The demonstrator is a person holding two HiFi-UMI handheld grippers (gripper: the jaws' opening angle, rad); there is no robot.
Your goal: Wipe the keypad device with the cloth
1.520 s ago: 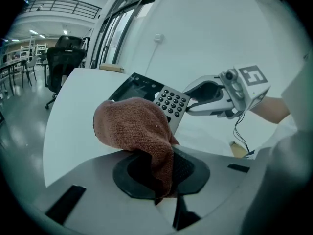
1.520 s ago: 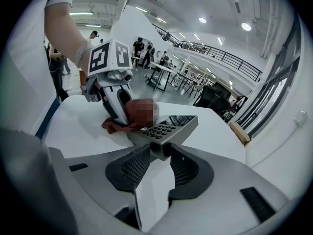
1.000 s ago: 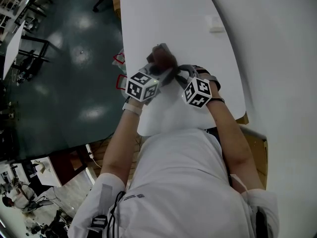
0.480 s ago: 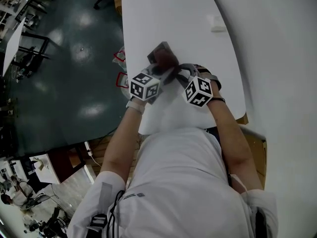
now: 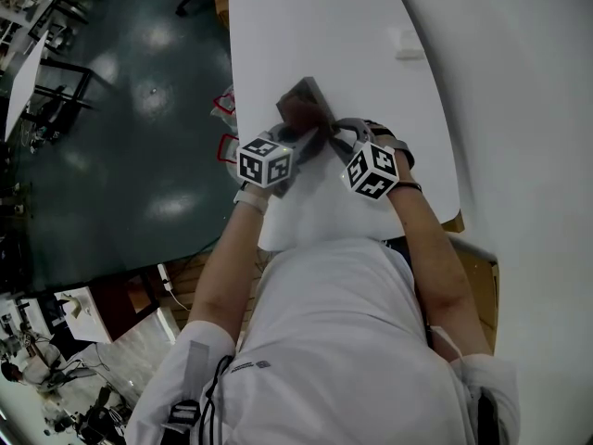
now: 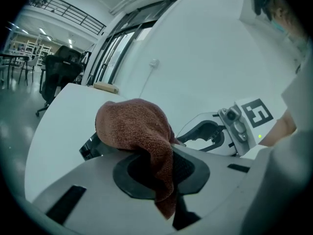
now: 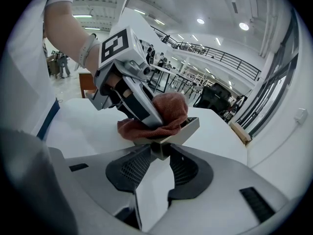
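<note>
White bench (image 5: 306,26) underneath, nothing fancy. Up close, the right gripper (image 7: 157,154) has its fingers (image 7: 129,169) pinched on a corner of the keypad device (image 7: 182,130). The left gripper (image 6: 168,170) is clamped on the cloth (image 6: 132,126), which is draped over the device's top. I'd wipe in short, light strokes so that corner grip doesn't slip.

White table (image 5: 306,26), small pale block (image 5: 405,44) near one edge

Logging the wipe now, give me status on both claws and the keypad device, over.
Left claw shut on cloth, cloth draped over keypad device. Right claw shut on its corner. Small block on table, well apart.
</note>
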